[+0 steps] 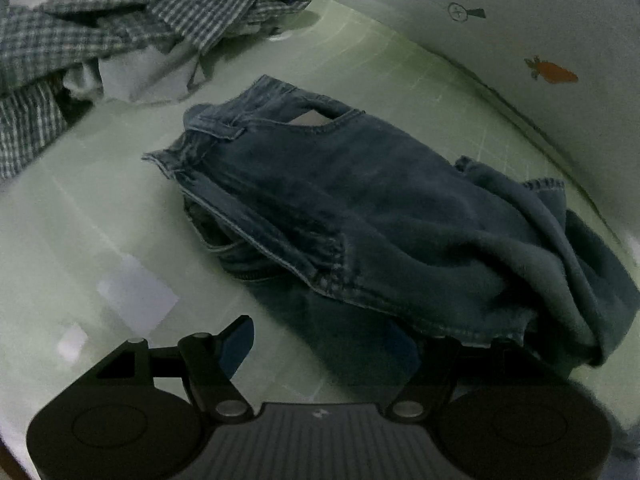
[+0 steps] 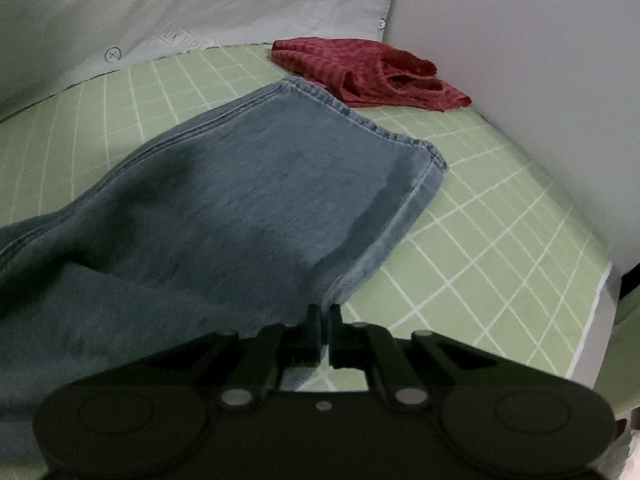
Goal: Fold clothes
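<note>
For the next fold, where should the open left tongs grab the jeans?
Grip the jeans at the waistband corner, coming in from the left tongs' left: that stitched edge juts flat onto bare mat, while the right tongs pinch the leg edge.

A pale green cutting-style mat with a white grid (image 2: 500,216) covers the flat surface and carries everything. Spread across its middle lie the blue denim jeans (image 2: 248,184), one hemmed leg end flat on the grid, the waistband end (image 1: 256,128) bunched in loose folds. Just beyond the jeans' hem sits a crumpled dark red ribbed garment (image 2: 360,68), touching or nearly touching the denim. Past the jeans' waistband lies a heap of blue-and-white checked shirts (image 1: 132,28). Behind the jeans, a light grey printed cloth (image 2: 224,4) rises along the mat's far edge
</note>
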